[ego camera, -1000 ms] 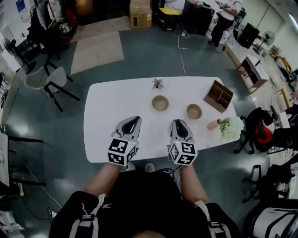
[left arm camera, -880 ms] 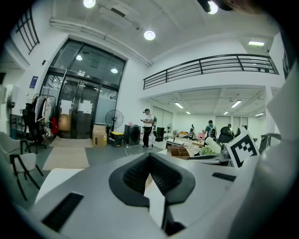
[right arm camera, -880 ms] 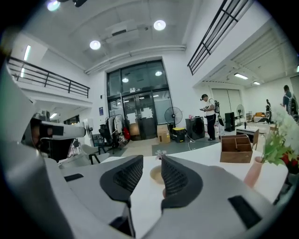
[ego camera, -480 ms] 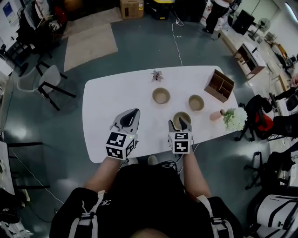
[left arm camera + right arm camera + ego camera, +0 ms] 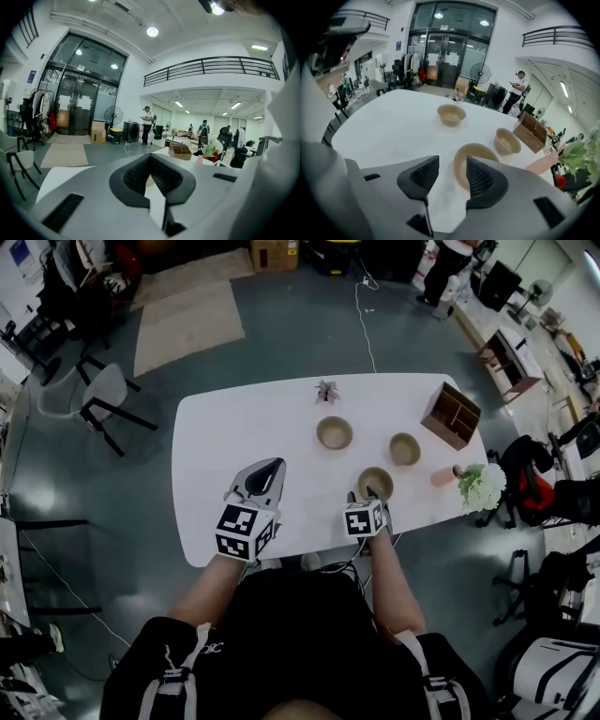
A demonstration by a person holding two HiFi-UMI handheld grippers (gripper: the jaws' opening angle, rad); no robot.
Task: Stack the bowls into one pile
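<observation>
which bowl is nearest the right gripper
The bowl at the table's near edge, its rim between the right gripper's jaws, which have just been opening; the other two sit farther back.

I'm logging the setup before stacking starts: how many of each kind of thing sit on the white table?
Tan bowls: 3
Wooden box: 1
Pink vase of flowers: 1
Small spiky ornament: 1
Total: 6

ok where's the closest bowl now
In the head view the closest bowl sits right of centre on the white table, near its front edge, left of the pink vase.
</observation>
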